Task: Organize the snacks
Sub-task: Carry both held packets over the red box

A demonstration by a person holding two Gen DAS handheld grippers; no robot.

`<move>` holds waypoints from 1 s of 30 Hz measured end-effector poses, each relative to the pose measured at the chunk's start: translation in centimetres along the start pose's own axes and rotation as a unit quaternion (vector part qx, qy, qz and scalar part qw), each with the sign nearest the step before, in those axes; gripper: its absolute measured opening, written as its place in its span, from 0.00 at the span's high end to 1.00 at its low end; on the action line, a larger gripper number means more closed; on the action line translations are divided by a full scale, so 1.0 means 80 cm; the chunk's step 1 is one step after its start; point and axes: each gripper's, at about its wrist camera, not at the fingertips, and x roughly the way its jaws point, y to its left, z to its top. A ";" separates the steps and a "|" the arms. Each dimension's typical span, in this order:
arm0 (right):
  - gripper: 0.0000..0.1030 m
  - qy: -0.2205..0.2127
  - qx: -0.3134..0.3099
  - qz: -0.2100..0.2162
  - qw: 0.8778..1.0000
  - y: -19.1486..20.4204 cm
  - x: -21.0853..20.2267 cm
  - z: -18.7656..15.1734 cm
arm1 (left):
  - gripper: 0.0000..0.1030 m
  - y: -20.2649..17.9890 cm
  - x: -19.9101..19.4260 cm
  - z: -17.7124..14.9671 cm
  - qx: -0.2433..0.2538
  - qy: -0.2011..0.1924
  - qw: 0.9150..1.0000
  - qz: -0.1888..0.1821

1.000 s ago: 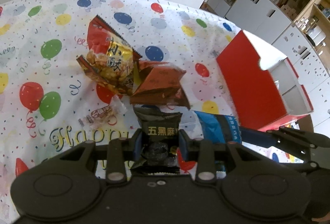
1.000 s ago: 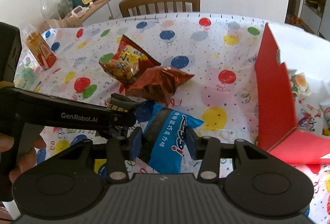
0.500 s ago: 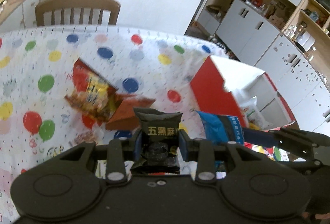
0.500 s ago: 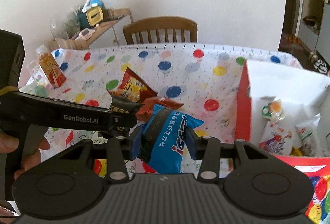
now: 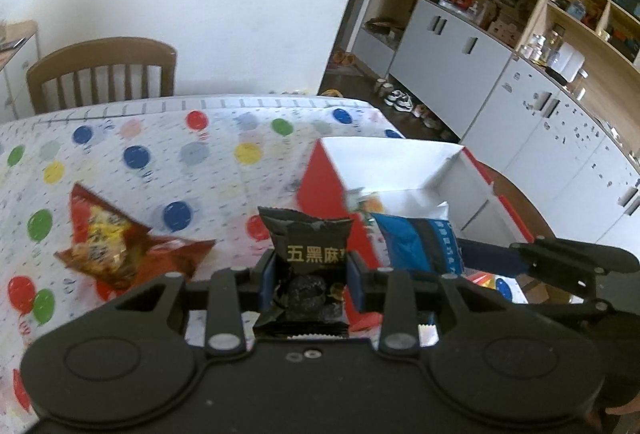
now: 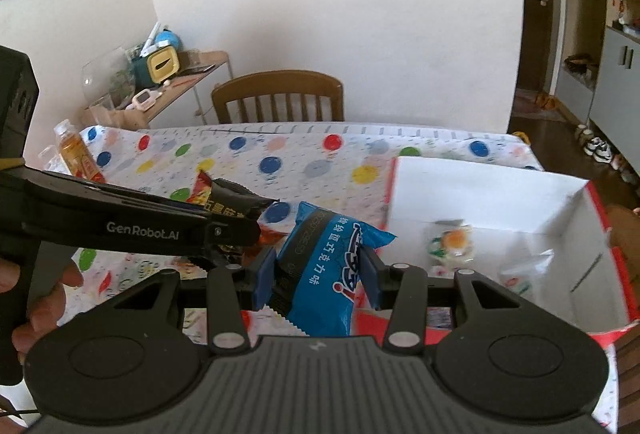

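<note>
The left gripper (image 5: 311,276) is clamped on a black packet (image 5: 308,250), its pads pressing the packet's sides, held in the air just left of the box (image 6: 492,194). The right gripper (image 6: 316,274) grips a blue packet (image 6: 328,270) in the same way, at the box's near left corner and above the tablecloth (image 6: 304,154). The box is red outside and white inside, and a few wrapped snacks (image 6: 450,246) lie on its floor. Left of the box, a red chip bag (image 5: 104,242) and an orange-brown bag (image 5: 180,254) lie touching on the tablecloth. A drink bottle (image 6: 78,154) stands far left of the box, and a chair (image 6: 280,96) sits beyond the table.
</note>
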 end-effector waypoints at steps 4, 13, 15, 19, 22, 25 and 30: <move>0.57 -0.004 0.003 -0.007 1.000 -0.032 -0.008 -0.001 | 0.68 -0.029 0.013 0.007 0.011 0.001 1.000 0.000; 0.57 -0.004 0.009 -0.025 1.000 -0.112 -0.018 -0.006 | 0.68 -0.083 0.055 0.020 0.018 0.013 1.000 0.004; 0.57 -0.001 0.012 -0.029 1.000 -0.130 -0.016 -0.007 | 0.68 -0.093 0.065 0.022 0.021 0.015 1.000 0.008; 0.57 0.005 0.017 -0.037 0.999 -0.160 -0.011 -0.010 | 0.68 -0.108 0.089 0.026 0.021 0.025 0.999 0.018; 0.57 0.012 0.021 -0.046 0.999 -0.185 -0.003 -0.013 | 0.67 -0.119 0.109 0.030 0.026 0.036 0.999 0.028; 0.57 0.022 0.025 -0.055 0.998 -0.210 0.008 -0.017 | 0.67 -0.131 0.130 0.033 0.034 0.046 0.998 0.040; 0.57 0.043 0.032 -0.065 0.996 -0.244 0.028 -0.024 | 0.67 -0.144 0.164 0.040 0.040 0.064 0.996 0.052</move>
